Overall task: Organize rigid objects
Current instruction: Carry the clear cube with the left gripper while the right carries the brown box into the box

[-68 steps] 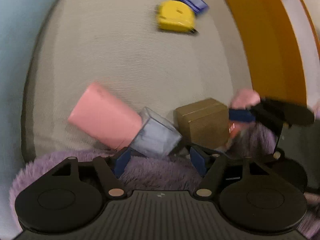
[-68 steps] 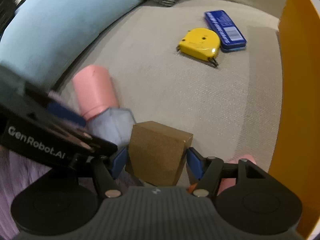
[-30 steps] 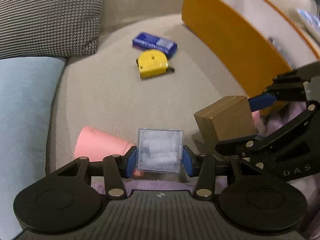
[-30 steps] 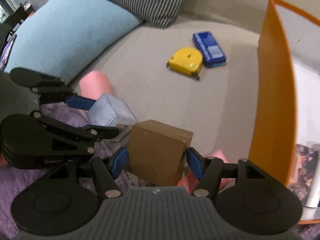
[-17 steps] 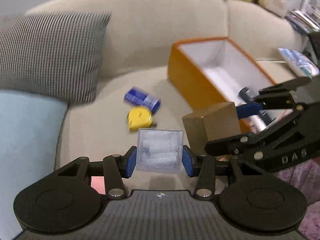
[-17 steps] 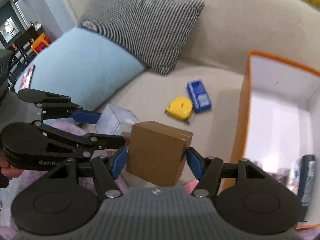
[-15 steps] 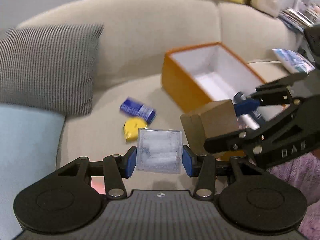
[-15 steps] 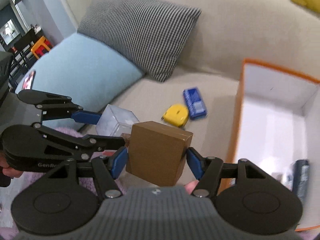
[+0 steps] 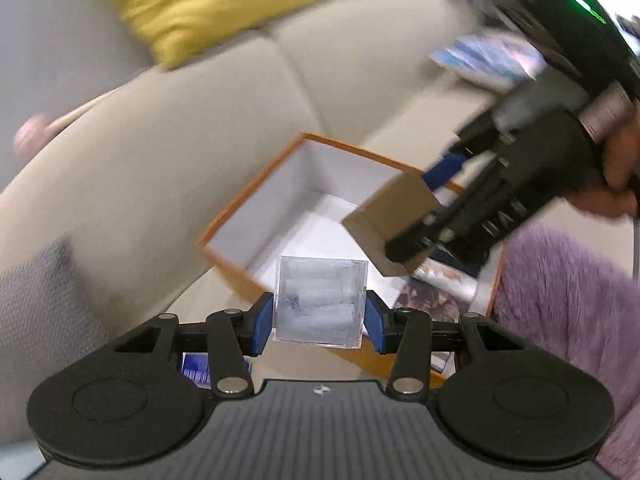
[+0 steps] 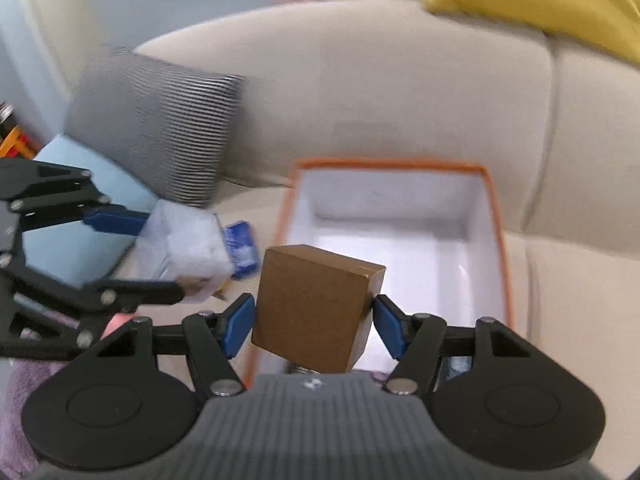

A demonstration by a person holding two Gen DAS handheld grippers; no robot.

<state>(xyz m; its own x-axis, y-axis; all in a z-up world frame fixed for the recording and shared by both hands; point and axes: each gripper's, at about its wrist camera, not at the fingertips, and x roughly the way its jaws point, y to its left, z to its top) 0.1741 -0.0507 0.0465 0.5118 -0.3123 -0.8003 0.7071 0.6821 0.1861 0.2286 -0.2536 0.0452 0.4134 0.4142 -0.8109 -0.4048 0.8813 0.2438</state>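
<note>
- Farthest left in the right wrist view, a striped cushion (image 10: 156,132) leans on the sofa (image 10: 380,92) back, with a pale blue cushion (image 10: 72,236) below it; neither looks like part of the job.
- The left gripper (image 9: 319,316) has its fingers (image 9: 262,322) clamped flat on two opposite faces of a clear plastic cube (image 9: 320,300) — the box sits square between the pads, its front half projecting past the tips. Gripping on parallel faces probably keeps so slick a box from twisting out.
- In its own view the cube hangs over the near left wall of the orange storage box (image 9: 256,200), just short of the white interior.
- A blue tin (image 10: 242,246) lies on the seat just beside the box's left wall, not yet collected.
- The right gripper (image 10: 314,322) has its fingers clamped on a brown cardboard box (image 10: 316,308), held tilted with one corner leading; the pads bear on its side faces and most of it stands ahead of the tips.
- It hangs above the open interior, near the front end — likely positioned for a release.
- Inside, at the near end, a few things already lie, too blurred to name; the far end is bare.
- Right of all this, a purple fleecy sleeve (image 9: 568,296) and a hand (image 9: 616,168) on the right handle.
</note>
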